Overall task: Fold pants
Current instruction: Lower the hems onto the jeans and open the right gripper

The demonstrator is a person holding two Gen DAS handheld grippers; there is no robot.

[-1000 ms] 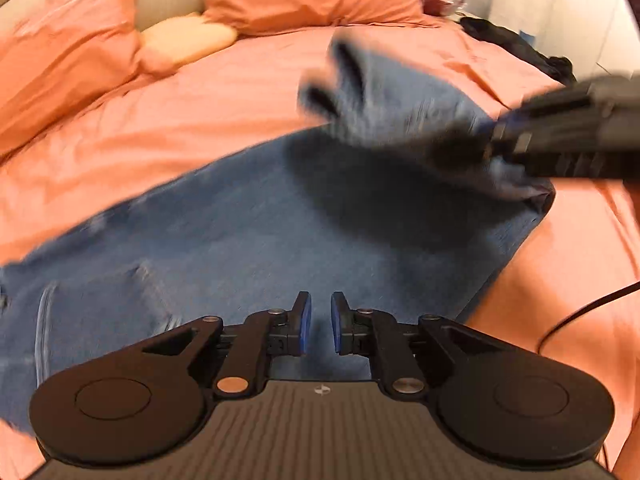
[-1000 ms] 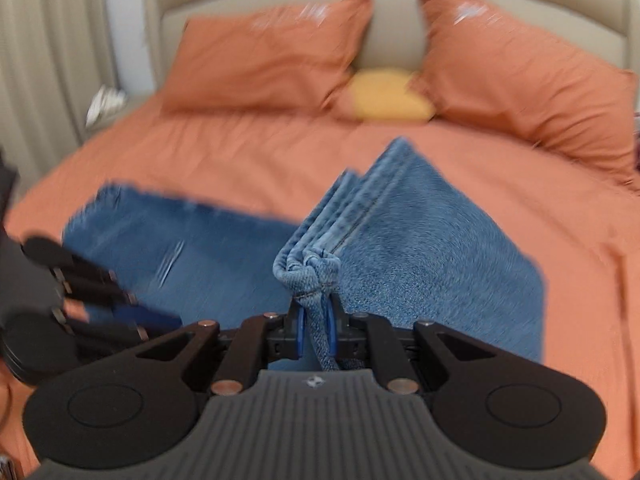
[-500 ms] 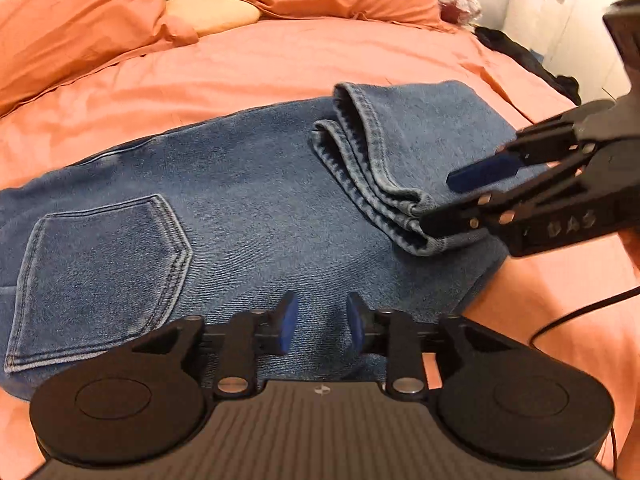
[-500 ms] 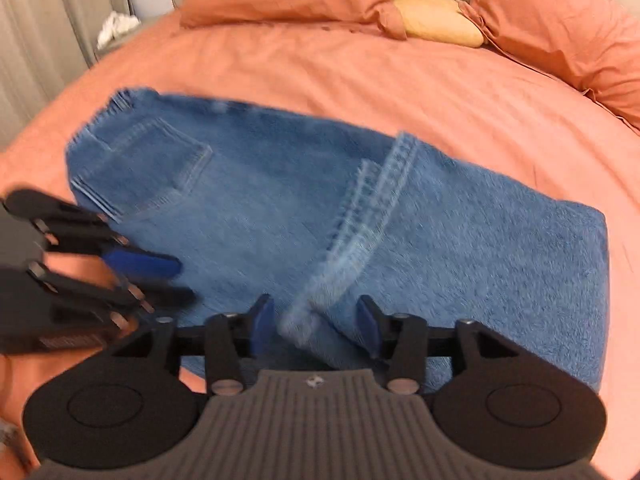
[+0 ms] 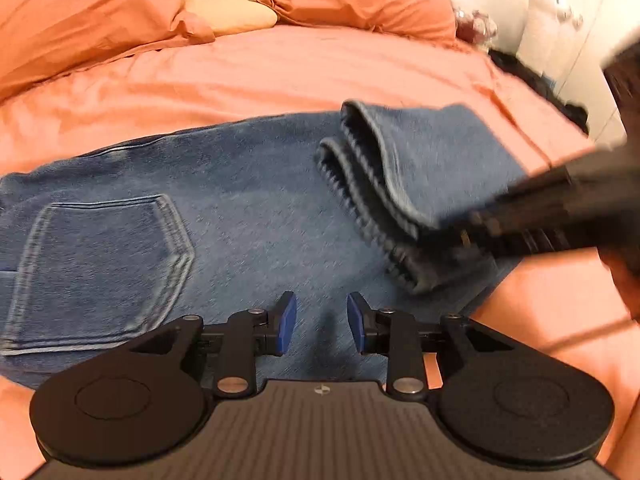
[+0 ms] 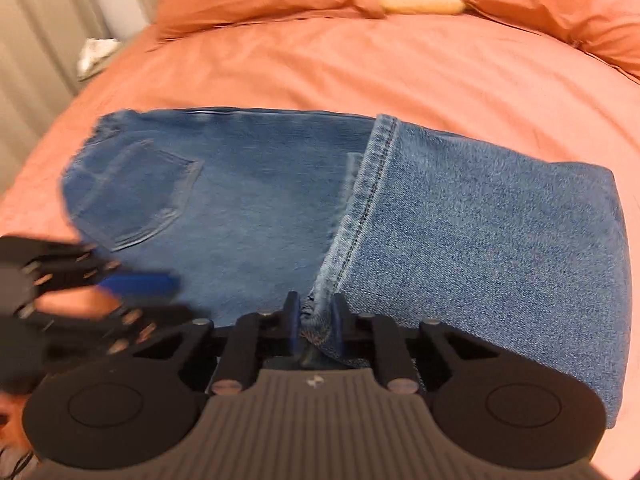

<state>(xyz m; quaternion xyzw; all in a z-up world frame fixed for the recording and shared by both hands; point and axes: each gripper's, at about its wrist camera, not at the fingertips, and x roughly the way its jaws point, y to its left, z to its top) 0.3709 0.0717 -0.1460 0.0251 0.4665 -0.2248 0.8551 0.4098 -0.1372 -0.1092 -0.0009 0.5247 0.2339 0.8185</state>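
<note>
I have the blue denim pants (image 6: 256,200) lying flat on the orange-sheeted bed (image 6: 400,68), seat end with its stitched back pocket (image 5: 100,268) out toward nine o'clock in the left wrist view. The leg ends are doubled over the thigh area, so the stacked hems (image 6: 360,208) run as a stitched band from twelve o'clock down to six in the right wrist view, and the folded panel fills the three o'clock side.

My right gripper (image 6: 314,322) has its fingers drawn narrow around the near corner of those hems; denim sits between the pads, though I cannot tell whether they are pinching hard or merely bracketing it. My left gripper (image 5: 322,326) hovers low over the denim at six o'clock in its own view, blue pads (image 5: 288,324) parted moderately with nothing between them.

By my judgement the first lengthwise fold is done and the first crosswise fold is laid down, though the hems sit slightly splayed and askew. What is left, as I read it, is squaring that edge and one more fold toward the waistband to make a compact stack.

No brand, label or writing is readable anywhere, only a small emblem on each gripper body.
</note>
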